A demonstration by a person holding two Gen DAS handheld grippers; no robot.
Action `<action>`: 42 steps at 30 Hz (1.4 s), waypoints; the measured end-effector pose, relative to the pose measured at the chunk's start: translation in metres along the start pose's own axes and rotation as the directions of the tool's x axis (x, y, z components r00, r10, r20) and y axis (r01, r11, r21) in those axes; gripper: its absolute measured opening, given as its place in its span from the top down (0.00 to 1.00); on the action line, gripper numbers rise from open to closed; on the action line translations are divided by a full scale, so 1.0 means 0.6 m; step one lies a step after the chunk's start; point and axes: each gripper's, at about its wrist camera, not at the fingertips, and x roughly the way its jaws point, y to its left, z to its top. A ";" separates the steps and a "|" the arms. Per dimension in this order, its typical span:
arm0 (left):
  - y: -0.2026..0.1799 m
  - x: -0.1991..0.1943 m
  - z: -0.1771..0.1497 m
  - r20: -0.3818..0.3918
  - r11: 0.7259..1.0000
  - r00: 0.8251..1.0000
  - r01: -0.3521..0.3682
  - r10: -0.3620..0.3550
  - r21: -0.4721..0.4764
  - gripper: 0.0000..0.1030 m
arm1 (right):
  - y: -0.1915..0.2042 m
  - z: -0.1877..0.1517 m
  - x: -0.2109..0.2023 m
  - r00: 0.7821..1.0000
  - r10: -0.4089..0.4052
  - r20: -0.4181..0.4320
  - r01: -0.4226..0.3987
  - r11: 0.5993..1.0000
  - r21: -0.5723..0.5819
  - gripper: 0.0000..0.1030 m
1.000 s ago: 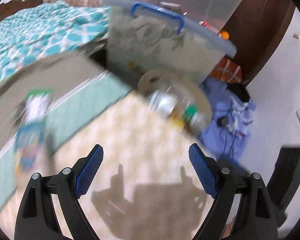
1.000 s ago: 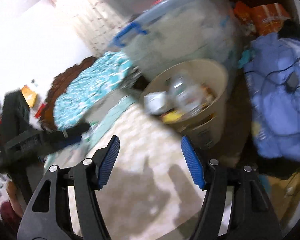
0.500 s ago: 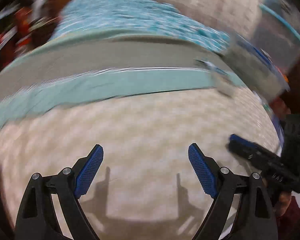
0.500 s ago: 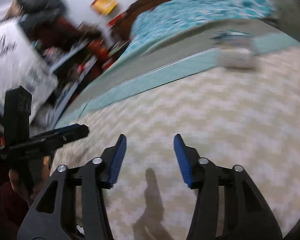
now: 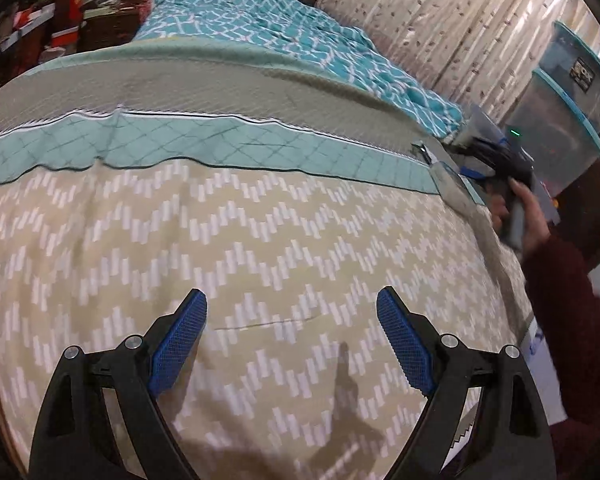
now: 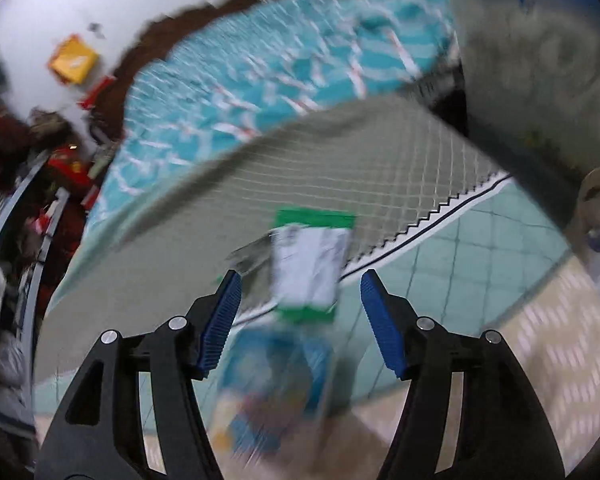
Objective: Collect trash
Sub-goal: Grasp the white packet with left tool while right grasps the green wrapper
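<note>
Now nearer, a blurred green-and-white packet (image 6: 310,264) between wide-open right gripper (image 6: 300,320) fingers; left gripper (image 5: 291,336) likewise spread.

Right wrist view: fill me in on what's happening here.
A person is clearing trash off a bed with two handheld grippers. The right gripper, jaws open, is lined up on a blurred green-and-white wrapper, with a blue packet nearer the camera. The left gripper hangs open over bare bedspread. Nothing is held.
</note>
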 end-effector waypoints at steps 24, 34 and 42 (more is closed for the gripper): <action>-0.468 0.357 0.202 -0.118 0.894 0.993 0.068 -0.017 0.442 0.08 | -0.138 -0.069 -0.174 0.986 0.063 0.156 -0.044 0.992 -0.120 0.79; -0.425 0.351 0.179 -0.144 0.920 0.988 -0.003 0.065 0.393 0.48 | -0.091 -0.221 -0.204 0.969 0.213 0.123 -0.199 0.973 -0.113 0.79; -0.225 0.160 0.046 -0.156 0.968 0.988 0.035 0.004 0.249 0.46 | 0.054 -0.364 -0.193 0.952 0.307 0.020 -0.293 0.924 -0.245 0.79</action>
